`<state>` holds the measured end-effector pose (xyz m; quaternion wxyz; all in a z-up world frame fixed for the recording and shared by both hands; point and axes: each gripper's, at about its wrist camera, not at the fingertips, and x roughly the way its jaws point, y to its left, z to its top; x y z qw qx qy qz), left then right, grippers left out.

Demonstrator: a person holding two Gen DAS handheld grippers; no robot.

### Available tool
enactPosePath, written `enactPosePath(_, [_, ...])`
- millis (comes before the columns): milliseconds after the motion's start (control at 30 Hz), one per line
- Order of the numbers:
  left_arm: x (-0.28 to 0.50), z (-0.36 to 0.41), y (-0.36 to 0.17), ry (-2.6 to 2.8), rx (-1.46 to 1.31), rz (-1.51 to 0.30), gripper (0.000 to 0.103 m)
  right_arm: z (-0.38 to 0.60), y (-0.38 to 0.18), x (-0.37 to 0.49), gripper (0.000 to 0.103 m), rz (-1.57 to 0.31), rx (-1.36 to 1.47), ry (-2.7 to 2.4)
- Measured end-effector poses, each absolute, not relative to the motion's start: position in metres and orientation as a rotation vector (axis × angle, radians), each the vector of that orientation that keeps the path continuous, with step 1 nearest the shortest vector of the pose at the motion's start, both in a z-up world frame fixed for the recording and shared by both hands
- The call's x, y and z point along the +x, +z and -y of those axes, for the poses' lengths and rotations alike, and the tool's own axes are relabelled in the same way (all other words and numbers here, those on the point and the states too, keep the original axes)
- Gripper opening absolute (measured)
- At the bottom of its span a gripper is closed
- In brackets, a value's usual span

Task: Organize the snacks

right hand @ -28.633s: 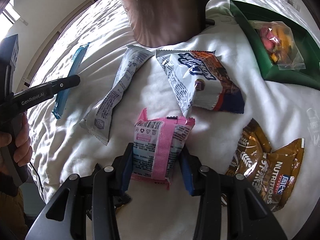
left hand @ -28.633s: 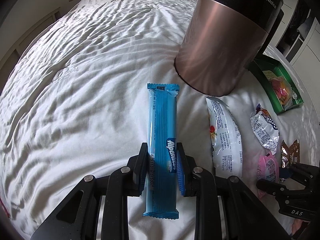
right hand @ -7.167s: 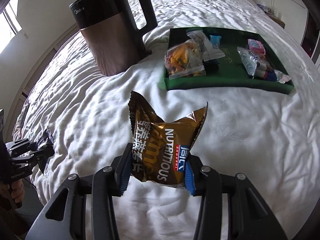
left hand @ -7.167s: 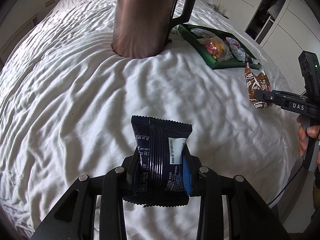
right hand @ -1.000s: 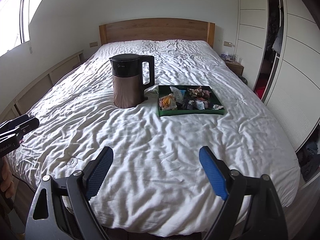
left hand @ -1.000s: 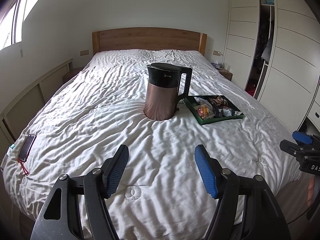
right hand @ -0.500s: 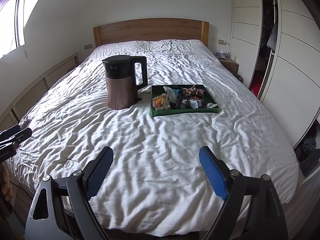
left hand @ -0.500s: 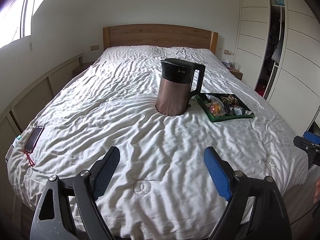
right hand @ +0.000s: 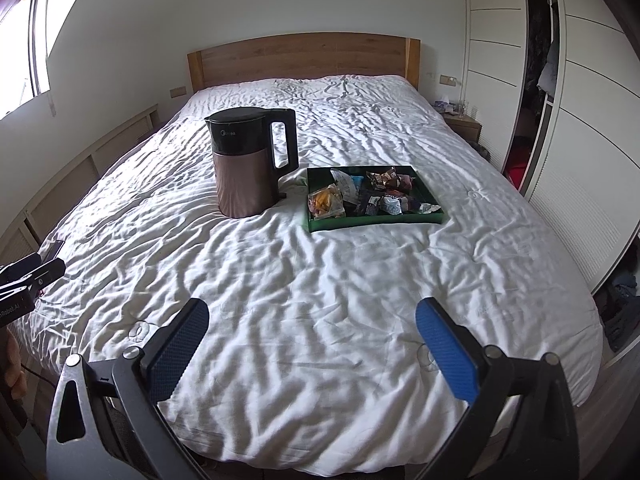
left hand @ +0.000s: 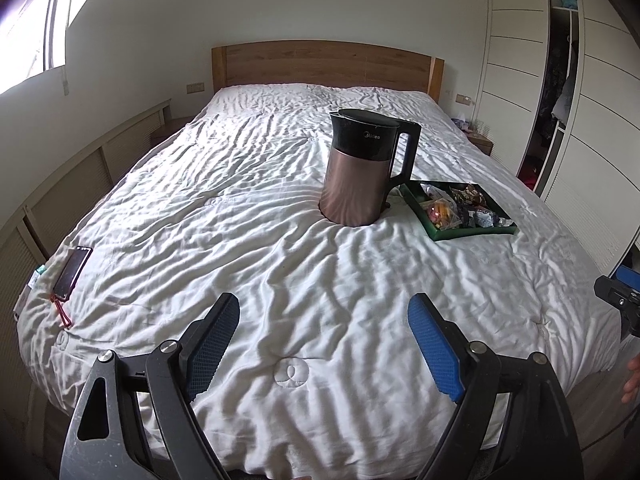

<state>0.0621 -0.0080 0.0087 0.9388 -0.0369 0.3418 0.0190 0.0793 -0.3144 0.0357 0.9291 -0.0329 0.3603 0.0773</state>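
White, rumpled bedding covers the bed (right hand: 320, 280) in front of me, with a wooden headboard (right hand: 304, 56) at the far edge and wardrobe doors (right hand: 580, 120) along the right edge. My left gripper (left hand: 324, 344) is spread wide with nothing between its jaws, and my right gripper (right hand: 312, 344) is spread wide and empty too. The snack packets (right hand: 372, 194) all lie in the green tray (right hand: 376, 223), which sits right of the bed's middle, just beside the electric kettle (right hand: 252, 164). I judge the packets light, soft and crinkly, a little slippery; a pinch across a flat sealed end should hold without crushing what is inside. No packet shows loose on the bedding, so the sorting looks done. Between me and the tray the near half of the bed is bare, giving plenty of room. A phone (left hand: 72, 272) lies by the left edge.
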Motion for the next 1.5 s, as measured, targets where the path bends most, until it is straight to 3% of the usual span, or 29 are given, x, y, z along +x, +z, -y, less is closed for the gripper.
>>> enactPosePath(1500, [0.0691, 0.0080, 0.0019, 0.002, -0.090, -0.720, 0.082, 0.3116, 0.0327, 0.0829, 0.103, -0.748, -0.069, 0.155])
